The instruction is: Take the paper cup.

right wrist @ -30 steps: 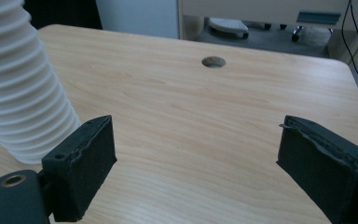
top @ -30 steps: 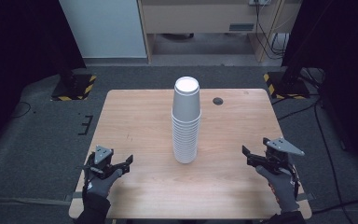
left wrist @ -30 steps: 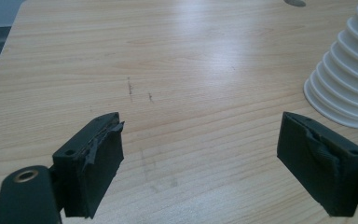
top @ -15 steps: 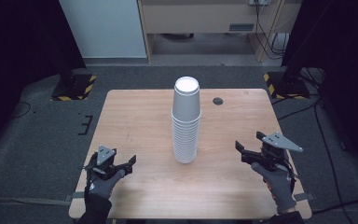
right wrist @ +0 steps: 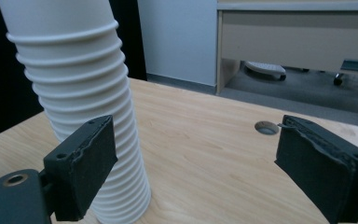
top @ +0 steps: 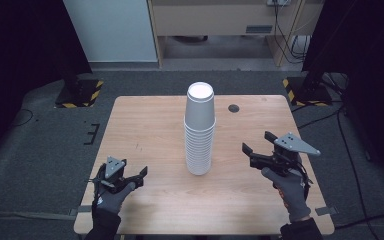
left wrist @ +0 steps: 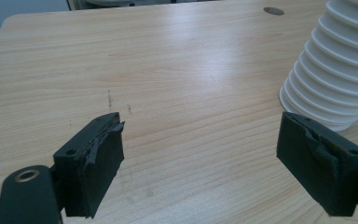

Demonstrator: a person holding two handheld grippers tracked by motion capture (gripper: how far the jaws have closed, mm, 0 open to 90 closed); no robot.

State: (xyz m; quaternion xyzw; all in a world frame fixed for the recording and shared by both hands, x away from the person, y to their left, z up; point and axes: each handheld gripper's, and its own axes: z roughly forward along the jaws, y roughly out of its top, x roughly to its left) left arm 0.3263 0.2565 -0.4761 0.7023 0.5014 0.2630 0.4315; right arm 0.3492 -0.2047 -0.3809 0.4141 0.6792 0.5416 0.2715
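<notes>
Presently, the left claw (top: 139, 176) sits low over the near left part of the worktop (top: 145, 125), held in a gloved hand (top: 111, 196), its jaws spread wide with nothing between them. In the left gripper view the same claw (left wrist: 200, 154) shows bare wood grain between its two black pads (left wrist: 103, 163), and the foot of the stack of white cups (left wrist: 328, 79) stands just beyond the right-hand jaw, apart from it. At the middle of the worktop, the stack of white cups (top: 199, 131) stands mouth-down, upright, tall, with its many rims showing as ridges along the lower half. A small round hole (top: 233, 108) lies in the worktop behind and to the right of the stack. The right claw (top: 258, 148) is held above the right side of the worktop, level with the lower part of the stack and near it but not touching, jaws parted and empty, its grey plate (top: 296, 144) on top. In the right gripper view the claw (right wrist: 196, 163) frames the stack (right wrist: 86, 98) beside its left-hand jaw, with the hole (right wrist: 266, 127) near the other.
</notes>
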